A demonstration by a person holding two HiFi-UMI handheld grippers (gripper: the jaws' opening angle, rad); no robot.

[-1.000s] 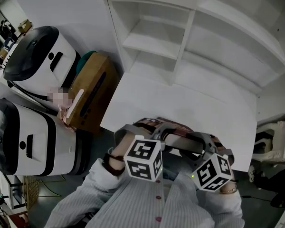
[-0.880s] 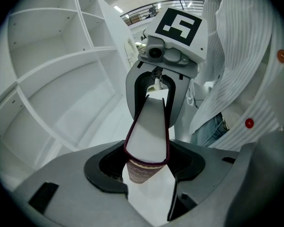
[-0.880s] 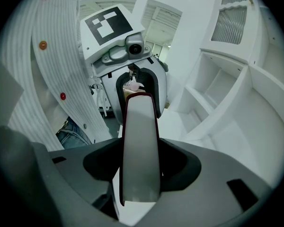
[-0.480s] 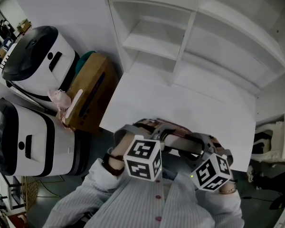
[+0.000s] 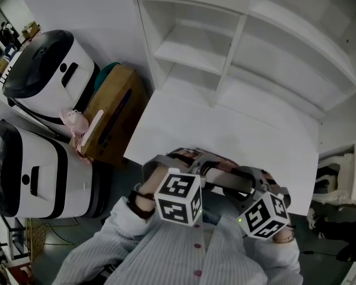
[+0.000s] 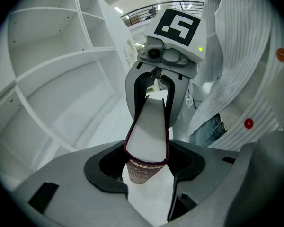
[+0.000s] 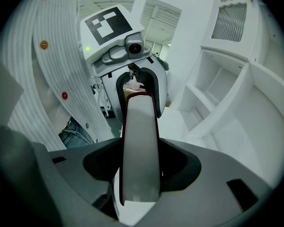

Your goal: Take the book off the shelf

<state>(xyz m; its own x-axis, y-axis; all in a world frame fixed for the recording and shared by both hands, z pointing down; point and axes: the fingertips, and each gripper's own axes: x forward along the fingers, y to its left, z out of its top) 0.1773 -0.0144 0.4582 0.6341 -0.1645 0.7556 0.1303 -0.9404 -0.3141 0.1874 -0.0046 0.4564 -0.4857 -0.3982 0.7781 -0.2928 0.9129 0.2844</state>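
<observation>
Book [image 6: 141, 171] cover print too small; shelf [image 5: 193, 52] top beyond the head view's edge.

I see only a slight drift of my view: the shelf [image 5: 193, 55] edges right in frame and the white machines [image 5: 44, 70] edge left.
</observation>
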